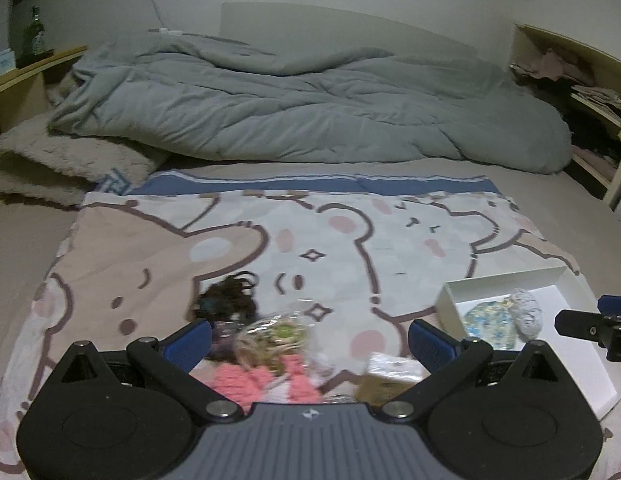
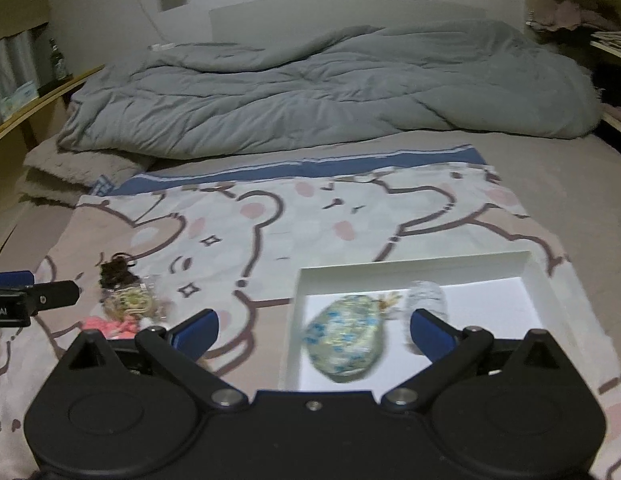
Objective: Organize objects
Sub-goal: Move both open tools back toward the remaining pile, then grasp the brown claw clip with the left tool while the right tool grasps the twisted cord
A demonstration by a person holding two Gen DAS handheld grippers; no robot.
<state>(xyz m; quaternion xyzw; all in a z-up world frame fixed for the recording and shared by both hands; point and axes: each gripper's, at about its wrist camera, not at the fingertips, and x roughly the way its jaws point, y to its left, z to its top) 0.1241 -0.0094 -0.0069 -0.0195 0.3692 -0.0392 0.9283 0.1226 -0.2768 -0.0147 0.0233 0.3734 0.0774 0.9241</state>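
A white box (image 2: 414,270) (image 1: 506,278) lies on a bear-print cloth (image 1: 310,232) on the bed. Inside it are a blue-flowered pouch (image 2: 342,346) (image 1: 488,320) and a small grey bundle (image 2: 426,300) (image 1: 528,312). My right gripper (image 2: 312,330) is open above the box's near left part, with the pouch between its fingers but not touched. My left gripper (image 1: 310,336) is open over a heap of small items: dark hair ties (image 1: 230,294) (image 2: 116,272), a clear bag with a green and yellow thing (image 1: 278,332) (image 2: 130,304), and a pink knitted piece (image 1: 262,380) (image 2: 110,326).
A rumpled grey duvet (image 1: 294,108) covers the far half of the bed, with a beige fleece blanket (image 1: 70,160) at its left. Wooden shelves stand on both sides; a green bottle (image 1: 33,36) is on the left one, folded clothes (image 1: 562,68) on the right.
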